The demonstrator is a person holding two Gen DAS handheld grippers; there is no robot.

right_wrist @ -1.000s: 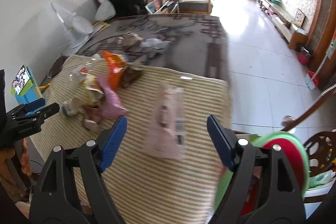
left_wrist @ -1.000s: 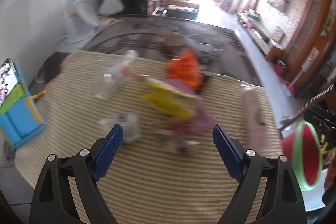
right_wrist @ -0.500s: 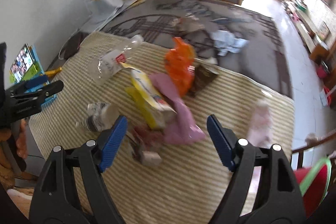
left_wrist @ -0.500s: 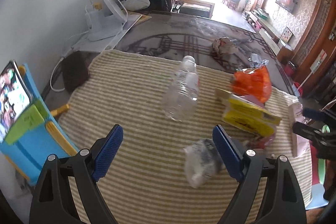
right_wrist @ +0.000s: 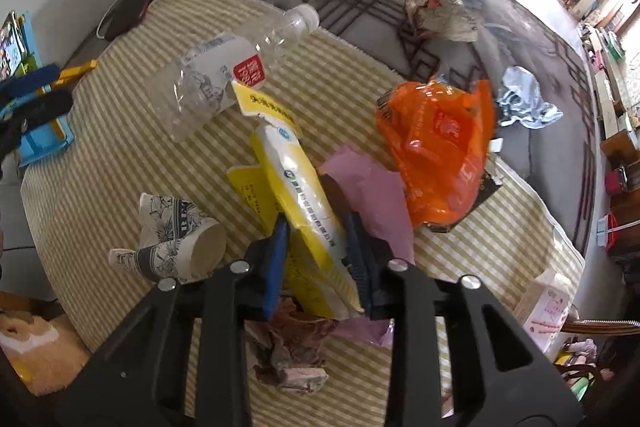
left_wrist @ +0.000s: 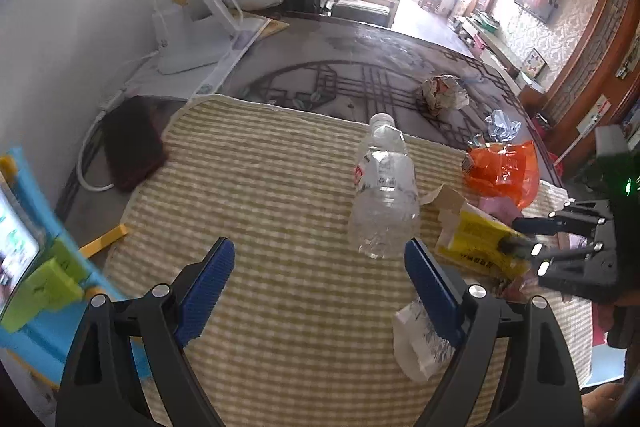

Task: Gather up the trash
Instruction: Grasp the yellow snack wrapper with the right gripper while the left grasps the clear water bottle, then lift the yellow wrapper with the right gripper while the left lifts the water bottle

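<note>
1. The right gripper (right_wrist: 318, 239) has its blue pads pinched onto the flattened yellow-and-white cardboard box (right_wrist: 298, 187), dead centre of the right wrist view. The box pokes out from the pads toward the upper left of the frame.
2. The left gripper (left_wrist: 320, 283) is spread wide with nothing in it, hovering over the green-and-cream striped woven mat (left_wrist: 260, 187).
3. A clear crushed plastic bottle with a white cap (left_wrist: 382, 187) lies on the mat just above that gripper's right pad; a crumpled paper cup with a black floral print (right_wrist: 172, 243) sits lower left in the right wrist view.
4. An orange plastic bag (right_wrist: 440, 143) sits right of centre, and a pink sheet of paper (right_wrist: 372, 195) is beside the box, touching it.
5. A wad of crumpled paper (left_wrist: 442, 93) lies off the mat on the dark patterned tabletop (left_wrist: 340, 75), upper right.
</note>
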